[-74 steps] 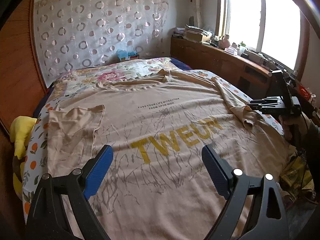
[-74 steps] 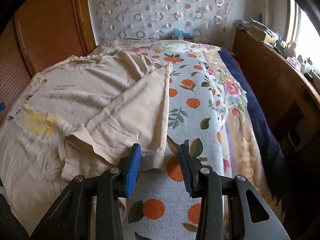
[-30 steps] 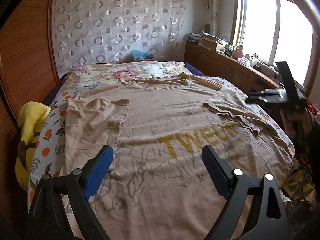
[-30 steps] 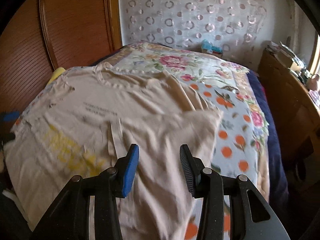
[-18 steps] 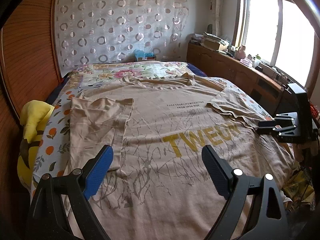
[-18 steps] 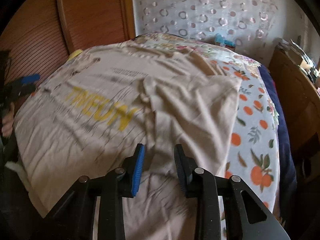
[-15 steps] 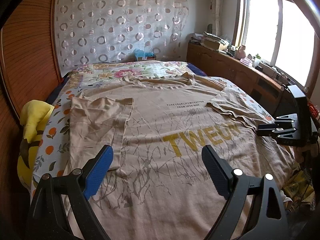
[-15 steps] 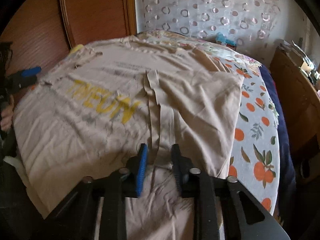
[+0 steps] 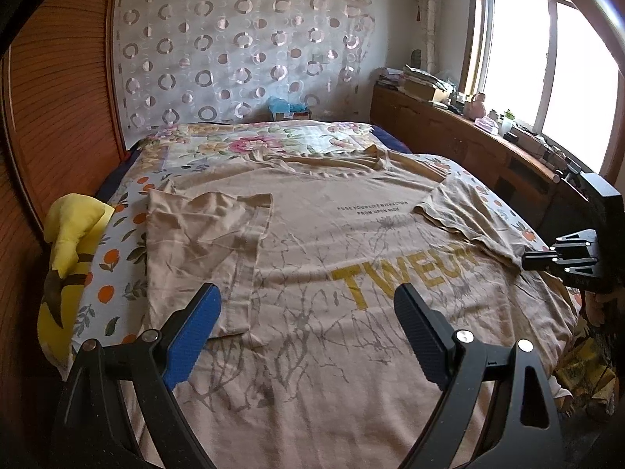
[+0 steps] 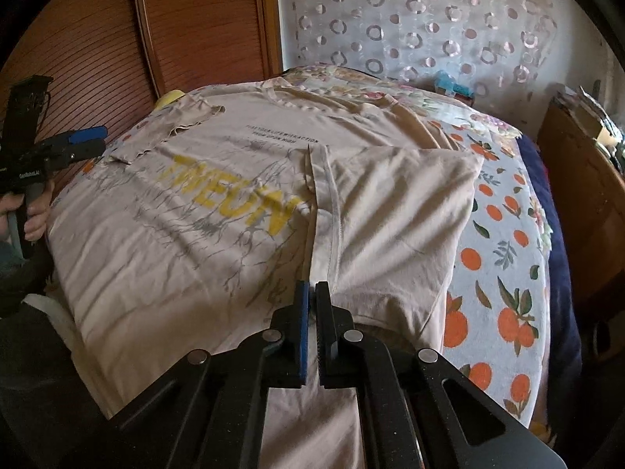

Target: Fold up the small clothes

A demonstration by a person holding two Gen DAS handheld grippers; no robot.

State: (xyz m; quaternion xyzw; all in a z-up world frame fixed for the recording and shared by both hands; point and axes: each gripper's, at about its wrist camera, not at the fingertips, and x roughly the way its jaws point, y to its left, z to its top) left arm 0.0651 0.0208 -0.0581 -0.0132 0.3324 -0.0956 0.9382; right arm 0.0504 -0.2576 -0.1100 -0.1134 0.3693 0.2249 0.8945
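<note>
Beige T-shirt (image 9: 312,258) spread face-up across the bed (image 9: 250,144), printed side showing yellow lettering and grey branch lines, both sleeves folded inward onto the body. Left tongs (image 9: 308,328) gape wide and empty, poised above the lower part of the shirt; the folded left sleeve (image 9: 203,250) lies ahead of the left blue pad, its lower edge just beyond that pad. Right tongs (image 10: 311,324) are nearly closed, pinching the hem band of the folded right sleeve (image 10: 390,211), which extends forward and to the right of them. Yellow plush toy (image 9: 70,242) sits off the left tongs' left side, at the bed's edge beside the wooden wall panel (image 9: 50,125).
</note>
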